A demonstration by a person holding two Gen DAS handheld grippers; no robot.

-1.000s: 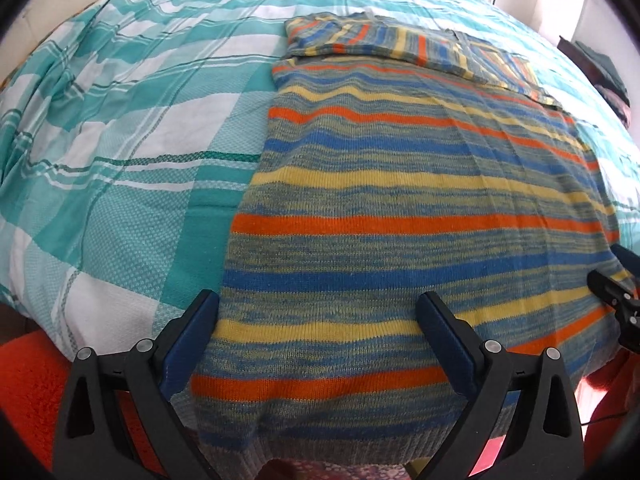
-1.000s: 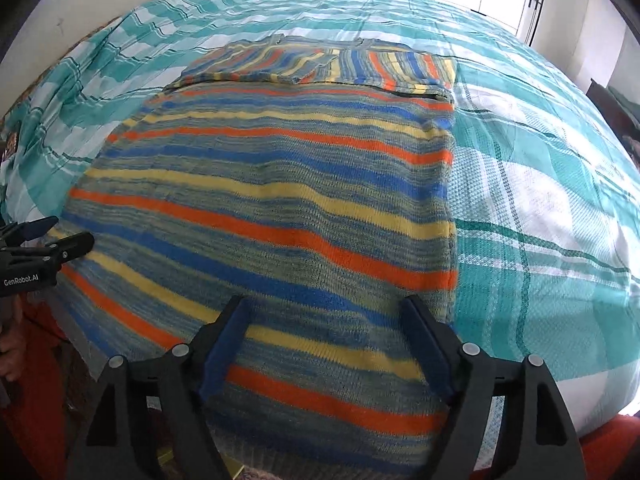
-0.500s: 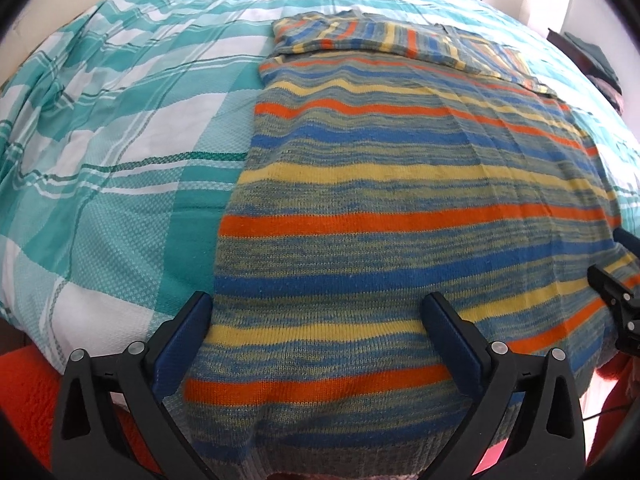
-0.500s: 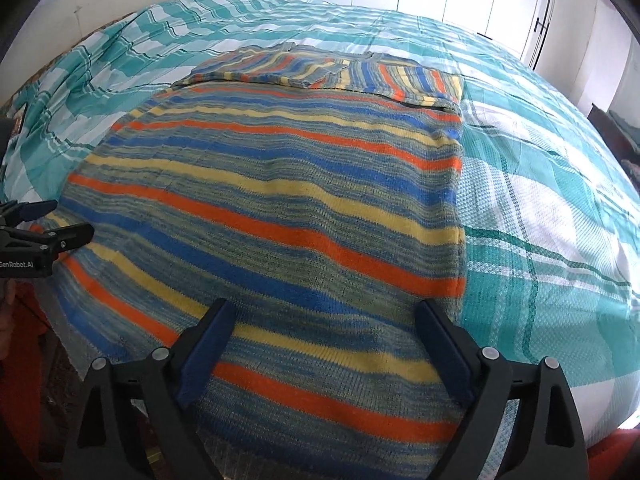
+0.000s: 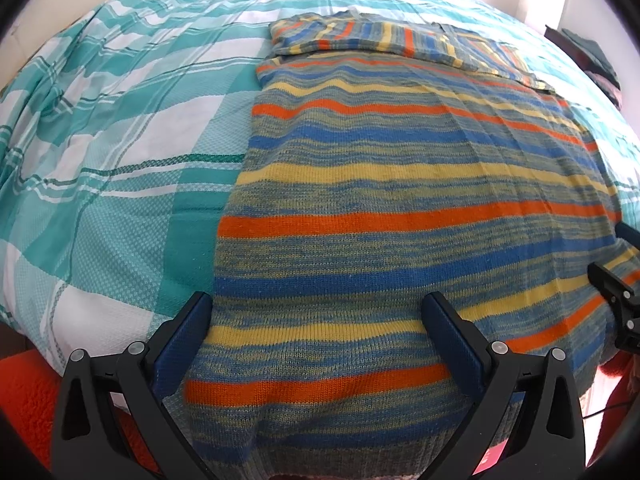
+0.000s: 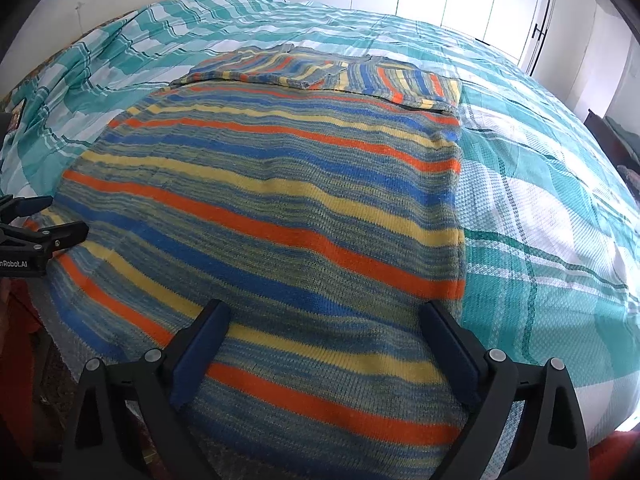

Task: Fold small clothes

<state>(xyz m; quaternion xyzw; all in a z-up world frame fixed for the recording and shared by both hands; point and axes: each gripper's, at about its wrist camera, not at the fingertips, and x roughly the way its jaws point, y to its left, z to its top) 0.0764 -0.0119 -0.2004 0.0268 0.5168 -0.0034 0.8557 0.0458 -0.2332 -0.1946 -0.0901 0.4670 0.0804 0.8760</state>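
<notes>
Sweater (image 5: pixel 400 200) hem lies right under both grippers, long axis running away up the bed (image 5: pixel 120 140); left gripper (image 5: pixel 316 324) wide, right gripper (image 6: pixel 324 332) just opened wide, nothing pinched.

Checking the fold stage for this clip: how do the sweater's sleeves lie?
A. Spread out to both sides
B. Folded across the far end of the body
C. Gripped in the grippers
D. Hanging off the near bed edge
B: the sleeves lie folded across the far end of the striped sweater.
</notes>
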